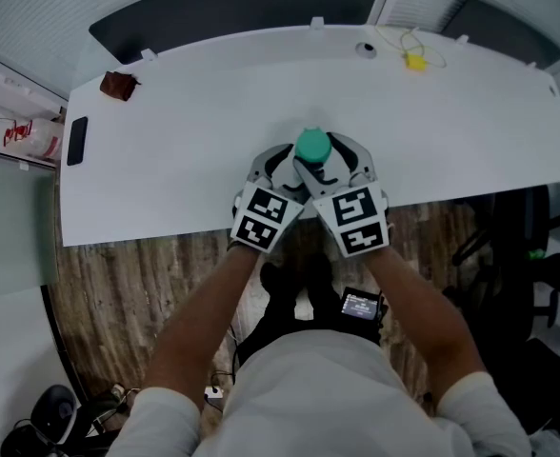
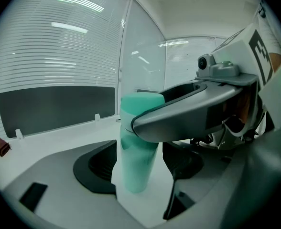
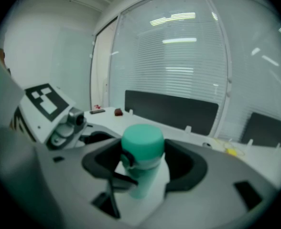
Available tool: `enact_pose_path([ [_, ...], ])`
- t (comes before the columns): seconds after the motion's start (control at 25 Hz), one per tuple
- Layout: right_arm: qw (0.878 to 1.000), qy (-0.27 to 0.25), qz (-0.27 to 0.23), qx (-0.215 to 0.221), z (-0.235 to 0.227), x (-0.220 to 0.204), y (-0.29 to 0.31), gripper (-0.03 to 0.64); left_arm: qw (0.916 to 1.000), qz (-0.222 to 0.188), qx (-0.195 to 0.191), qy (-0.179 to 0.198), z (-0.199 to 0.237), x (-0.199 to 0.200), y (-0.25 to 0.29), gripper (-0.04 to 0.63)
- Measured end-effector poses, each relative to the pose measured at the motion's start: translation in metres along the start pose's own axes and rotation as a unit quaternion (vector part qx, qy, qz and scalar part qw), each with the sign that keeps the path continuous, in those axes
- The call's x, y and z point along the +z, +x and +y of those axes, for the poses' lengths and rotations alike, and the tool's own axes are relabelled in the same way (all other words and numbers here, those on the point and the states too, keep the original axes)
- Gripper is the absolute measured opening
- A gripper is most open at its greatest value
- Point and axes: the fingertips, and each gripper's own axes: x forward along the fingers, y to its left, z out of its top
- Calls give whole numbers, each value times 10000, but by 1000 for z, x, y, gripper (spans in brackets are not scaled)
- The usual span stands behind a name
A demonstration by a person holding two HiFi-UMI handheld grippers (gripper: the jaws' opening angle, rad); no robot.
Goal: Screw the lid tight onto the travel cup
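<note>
A teal travel cup (image 1: pixel 313 147) stands upright near the front edge of the white table (image 1: pixel 185 160), its lid (image 3: pixel 142 142) on top. From the left, my left gripper (image 1: pixel 278 168) is shut on the cup's body (image 2: pixel 136 151), low down between its dark pads. From the right, my right gripper (image 1: pixel 342 163) is shut on the lid, higher up. In the left gripper view the right gripper's grey jaw crosses in front of the cup's top and hides the lid's rim. The cup's base is hidden in the right gripper view.
A small brown object (image 1: pixel 119 85) and a black phone-like slab (image 1: pixel 76 140) lie at the table's far left. A yellow item with a cord (image 1: pixel 414 60) and a round grommet (image 1: pixel 367 49) sit at the back. Dark panels line the rear edge. Wooden floor lies below the front edge.
</note>
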Motion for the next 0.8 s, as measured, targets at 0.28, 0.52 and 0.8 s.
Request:
enact_pose_path([
  [0.28, 9999, -115, -46, 112, 3, 3, -1, 295, 10000, 6, -24, 5, 1, 1, -5, 313],
  [0.52, 9997, -177, -89, 122, 3, 6, -6, 295, 10000, -10, -54, 23, -3, 3, -8, 313],
  [0.8, 9997, -208, -107, 120, 4, 8, -8, 295, 10000, -20, -31, 25, -2, 5, -13, 313],
])
